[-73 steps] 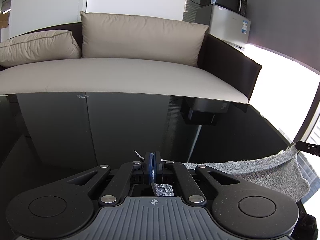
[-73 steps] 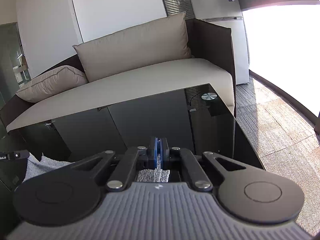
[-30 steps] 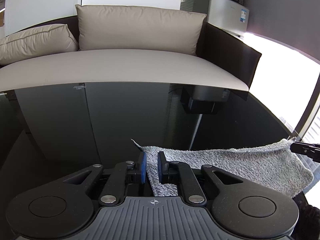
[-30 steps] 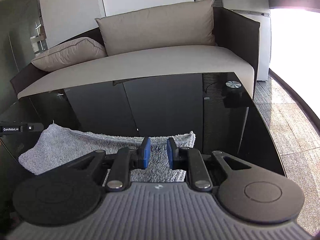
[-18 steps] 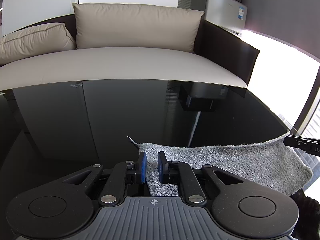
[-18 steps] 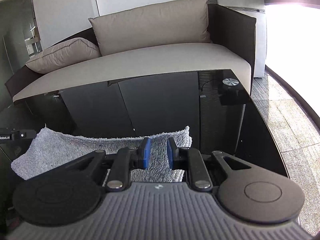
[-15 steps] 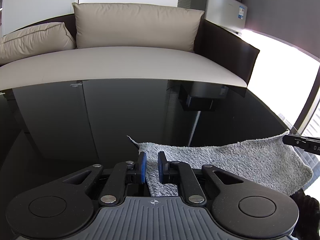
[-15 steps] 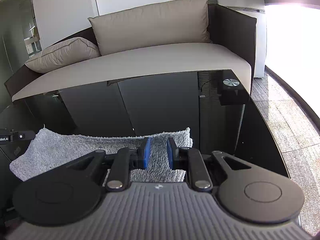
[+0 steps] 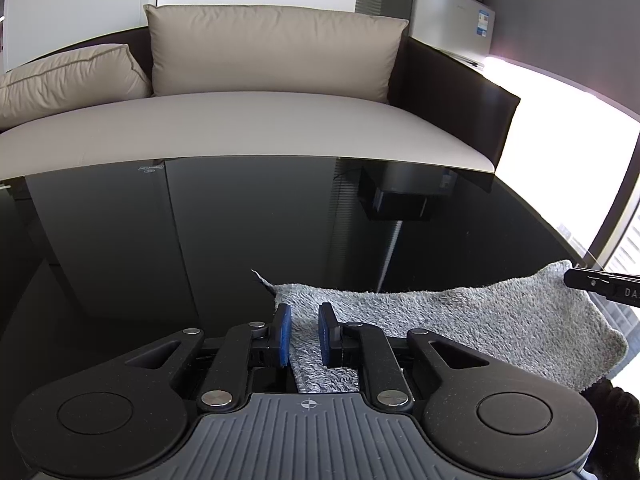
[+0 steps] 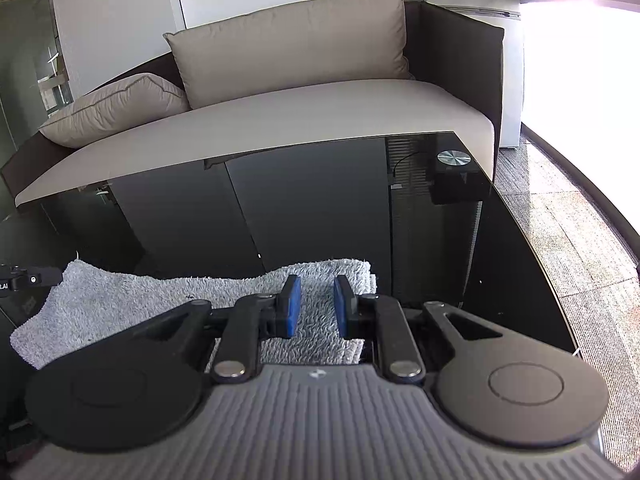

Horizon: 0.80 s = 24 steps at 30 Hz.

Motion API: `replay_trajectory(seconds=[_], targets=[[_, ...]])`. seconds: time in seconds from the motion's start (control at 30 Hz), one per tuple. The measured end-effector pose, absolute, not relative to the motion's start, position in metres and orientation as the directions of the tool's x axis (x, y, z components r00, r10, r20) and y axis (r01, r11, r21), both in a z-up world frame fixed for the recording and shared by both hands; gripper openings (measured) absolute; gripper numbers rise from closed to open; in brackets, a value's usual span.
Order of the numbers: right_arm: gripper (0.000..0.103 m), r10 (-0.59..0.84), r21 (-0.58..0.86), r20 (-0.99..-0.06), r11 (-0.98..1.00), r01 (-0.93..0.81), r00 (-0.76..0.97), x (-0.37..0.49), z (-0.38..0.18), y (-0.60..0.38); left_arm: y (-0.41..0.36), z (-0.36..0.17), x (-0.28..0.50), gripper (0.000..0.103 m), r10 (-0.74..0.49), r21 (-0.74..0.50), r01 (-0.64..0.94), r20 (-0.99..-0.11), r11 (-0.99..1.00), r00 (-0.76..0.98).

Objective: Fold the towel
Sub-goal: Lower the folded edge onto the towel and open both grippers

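Observation:
A grey terry towel point(image 9: 472, 320) lies folded on the black glass table point(image 9: 240, 240), stretching right from my left gripper. My left gripper point(image 9: 304, 330) is open, its blue pads either side of the towel's left corner without pinching it. In the right wrist view the same towel point(image 10: 160, 300) spreads to the left, and my right gripper point(image 10: 316, 306) is open over its right end. The tip of the other gripper shows at each view's edge: the right one in the left wrist view point(image 9: 600, 288), the left one in the right wrist view point(image 10: 28, 280).
A beige sofa point(image 9: 240, 128) with cushions stands just beyond the table's far edge. A fridge with a microwave point(image 9: 452, 12) is behind it on the right. The table's right edge point(image 10: 540, 264) drops to carpeted floor. A small round metal disc point(image 10: 453, 157) sits at the far right corner.
Both grippers were shut on the towel's corners and holding it up; they laid it down on the table and opened. Since half a second ago the right gripper's jaws have widened slightly.

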State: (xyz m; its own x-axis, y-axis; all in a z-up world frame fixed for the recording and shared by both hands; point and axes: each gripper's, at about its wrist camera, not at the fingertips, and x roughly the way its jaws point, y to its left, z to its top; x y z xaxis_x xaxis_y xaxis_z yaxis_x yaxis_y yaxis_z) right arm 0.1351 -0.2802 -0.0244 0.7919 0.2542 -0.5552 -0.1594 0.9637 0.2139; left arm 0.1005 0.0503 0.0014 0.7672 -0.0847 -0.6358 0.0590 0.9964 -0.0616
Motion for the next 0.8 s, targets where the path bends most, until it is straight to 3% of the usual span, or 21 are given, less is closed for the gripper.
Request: replay_trajectory(seconds=[0.17,0.2,0.27,0.33,0.5,0.57,0.6,0.7,0.8], targets=[[0.022,0.253,0.228,-0.564,0.963,-0.146,0.786,0.134,-0.025,-0.282,0.050,0.001,0.099,0.026,-0.071,-0.049,0.052,-0.633,0.997,0.771],[0.025,0.253,0.231,-0.562,0.962,-0.145,0.787,0.134,-0.025,-0.282,0.051,0.002,0.099,0.027,-0.069,-0.048,0.050,-0.632,0.998,0.772],[0.044,0.253,0.236,-0.556,0.961,-0.142,0.792,0.131,-0.024,-0.284,0.052,0.002,0.098,0.034,-0.066,-0.050,0.044,-0.632,0.998,0.772],[0.048,0.254,0.237,-0.550,0.961,-0.143,0.795,0.128,-0.022,-0.284,0.053,0.003,0.097,0.042,-0.061,-0.050,0.038,-0.631,0.998,0.774],[0.049,0.248,0.231,-0.557,0.963,-0.140,0.792,0.120,-0.022,-0.285,0.054,0.005,0.091,0.055,-0.063,-0.055,0.037,-0.628,0.998,0.776],[0.052,0.244,0.234,-0.561,0.963,-0.131,0.791,0.115,-0.022,-0.286,0.053,0.006,0.087,0.081,-0.066,-0.061,0.035,-0.626,0.998,0.777],[0.053,0.242,0.236,-0.562,0.963,-0.128,0.791,0.113,-0.022,-0.286,0.053,0.006,0.085,0.085,-0.066,-0.062,0.035,-0.622,0.997,0.780],[0.054,0.240,0.233,-0.562,0.964,-0.126,0.792,0.107,-0.022,-0.287,0.051,0.009,0.078,0.088,-0.071,-0.054,0.049,-0.616,0.997,0.785],[0.054,0.236,0.235,-0.566,0.965,-0.120,0.790,0.100,-0.022,-0.287,0.051,0.010,0.072,0.098,-0.068,-0.053,0.045,-0.608,0.998,0.791]])
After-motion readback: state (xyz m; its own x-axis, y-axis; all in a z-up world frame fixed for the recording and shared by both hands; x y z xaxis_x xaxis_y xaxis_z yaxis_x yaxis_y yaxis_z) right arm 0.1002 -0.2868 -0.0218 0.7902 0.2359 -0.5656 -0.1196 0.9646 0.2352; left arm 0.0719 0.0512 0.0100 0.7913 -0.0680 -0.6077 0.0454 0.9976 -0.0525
